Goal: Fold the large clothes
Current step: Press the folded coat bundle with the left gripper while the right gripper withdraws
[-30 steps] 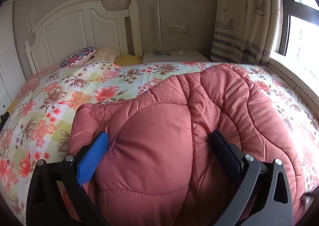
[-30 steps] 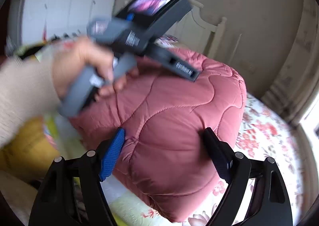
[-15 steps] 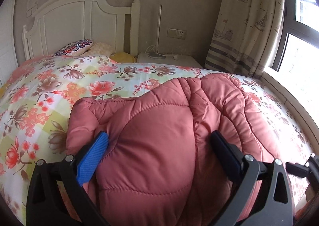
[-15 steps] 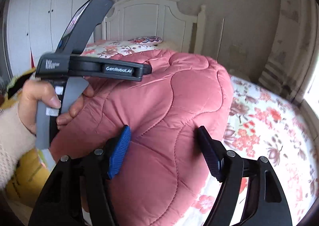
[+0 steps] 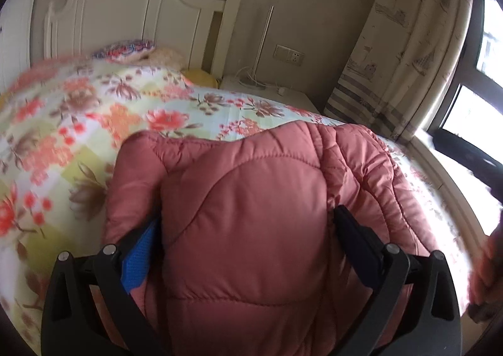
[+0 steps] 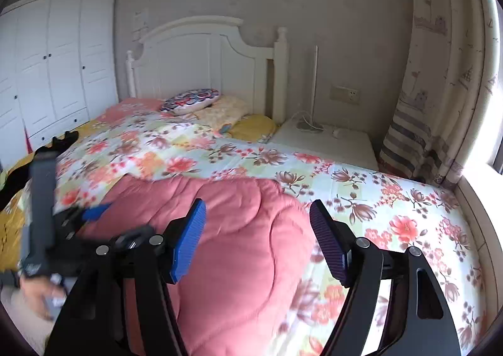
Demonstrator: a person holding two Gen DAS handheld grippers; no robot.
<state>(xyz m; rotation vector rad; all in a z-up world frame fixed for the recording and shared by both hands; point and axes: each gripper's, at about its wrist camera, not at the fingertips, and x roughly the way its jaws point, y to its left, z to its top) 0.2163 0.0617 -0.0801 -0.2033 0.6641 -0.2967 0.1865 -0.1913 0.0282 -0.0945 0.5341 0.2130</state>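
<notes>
I am inspecting the fold of the pink quilted jacket, which is lying on the floral bedspread of the bed.

My left claw is clamped on a thick doubled bundle of the jacket: the padding is bulging up between the two fingers, pressing against both and hiding most of the blue pad on the left one. Ahead of that claw the rest of the garment is lying in a rounded, stacked heap, its far edge resting on the bedspread.

My right claw is standing apart with nothing between its fingers; its jaws have just been closing somewhat, yet the pads are clear of the fabric. The jacket is lying below and to the left of this claw, where my other claw is also showing, blurred.

Judgement: the main folds are looking done, since the garment is already gathered into a compact bundle instead of lying spread out. What is remaining, as I am reading it, is setting the held layer down squarely, releasing it, and smoothing the bundle. Whether sleeves are tucked inside, I cannot tell.
</notes>
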